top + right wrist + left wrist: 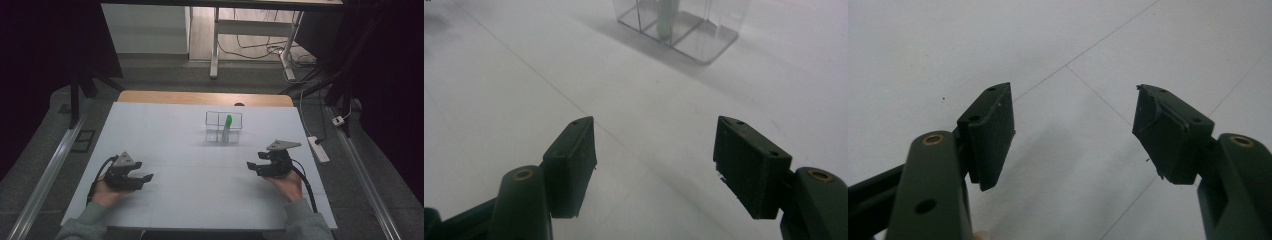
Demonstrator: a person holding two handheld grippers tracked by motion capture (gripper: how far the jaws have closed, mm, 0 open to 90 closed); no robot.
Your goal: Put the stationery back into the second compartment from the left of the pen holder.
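The green-capped tube (227,127) stands upright in the clear rack (223,126) toward the table's (165,125) far edge, right of centre. The right gripper (256,167), jaws apart and empty, lies nearer; the left gripper (145,178) rests open near the front-left corner.

The left gripper (145,178) sits low near the table's left edge, jaws apart and empty. The right gripper (251,166) sits near the right edge, jaws also apart and empty.

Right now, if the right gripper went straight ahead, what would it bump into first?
Probably the clear divided box holding the green-capped tube. The open right gripper points across bare white table toward it, though depth is uncertain.
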